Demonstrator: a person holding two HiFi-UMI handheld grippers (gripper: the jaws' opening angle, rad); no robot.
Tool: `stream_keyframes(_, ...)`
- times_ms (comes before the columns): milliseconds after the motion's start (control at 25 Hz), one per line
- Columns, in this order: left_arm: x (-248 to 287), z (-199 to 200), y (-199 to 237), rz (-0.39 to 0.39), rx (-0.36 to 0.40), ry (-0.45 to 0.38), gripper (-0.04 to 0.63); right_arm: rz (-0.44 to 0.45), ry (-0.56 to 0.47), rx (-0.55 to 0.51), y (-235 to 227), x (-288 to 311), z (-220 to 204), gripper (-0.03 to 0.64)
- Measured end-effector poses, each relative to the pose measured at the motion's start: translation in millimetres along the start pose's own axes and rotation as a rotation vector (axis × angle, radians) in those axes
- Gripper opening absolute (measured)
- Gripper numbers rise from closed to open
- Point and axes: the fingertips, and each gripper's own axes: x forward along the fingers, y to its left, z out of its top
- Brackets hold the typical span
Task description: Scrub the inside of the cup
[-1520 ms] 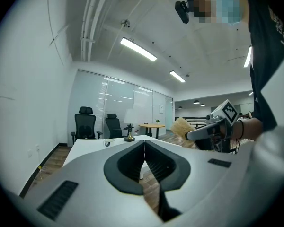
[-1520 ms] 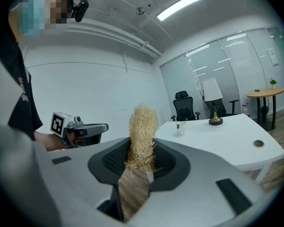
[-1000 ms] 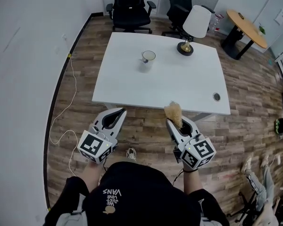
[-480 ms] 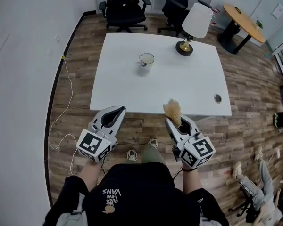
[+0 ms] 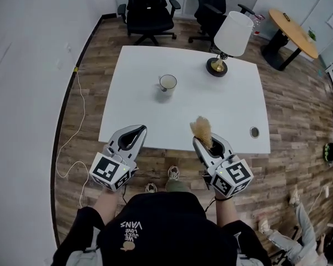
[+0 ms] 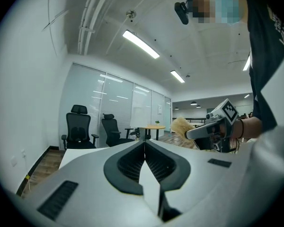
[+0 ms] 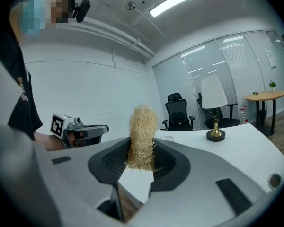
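A white cup [image 5: 167,83] stands upright on the white table [image 5: 150,115], left of its middle; its rim peeks out as a small cup [image 7: 166,138] behind the scrubber in the right gripper view. My right gripper [image 5: 205,143] is shut on a straw-coloured loofah scrubber [image 5: 202,129], which sticks up from the jaws as a tall loofah scrubber [image 7: 142,137]. My left gripper [image 5: 136,133] is shut with nothing in it; its jaws meet with no gap in the left gripper view, at the left gripper's [image 6: 144,142] tip. Both grippers hover at the table's near edge, well short of the cup.
A table lamp [image 5: 227,40] with a white shade and brass foot stands at the table's far right. A cable hole [image 5: 254,131] sits near the right front corner. Two black office chairs [image 5: 147,7] stand behind the table, a round wooden table [image 5: 294,29] at far right, a cord [image 5: 72,132] on the floor left.
The table and cup have come nearer in the head view as the person steps forward. Both grippers now reach the table's near edge, still shut, the scrubber unchanged.
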Motion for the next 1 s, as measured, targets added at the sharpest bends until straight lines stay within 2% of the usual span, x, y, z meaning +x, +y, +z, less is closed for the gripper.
stream_keyframes(360,55.5,9.0,11.1,0.084,0.012,-0.008,0.011,0.102,0.008,-0.012,-55.3,28.5,17.2,0.118)
stream_keyframes(480,63.4,9.2,21.1,0.109,-0.008,-0.023,0.011,0.131,0.021,-0.015,-65.1,42.2,15.4,0.118)
stream_keyframes(680,73.1,2.2,35.3,0.105,-0.018,-0.01,0.011,0.146,0.03,0.0,-70.7,60.6,12.9,0.118)
stream_keyframes(1000,106.4,-6.3,72.3,0.06,-0.002,0.042,0.011,0.103,0.04,0.019,-85.8,98.7,18.0,0.118)
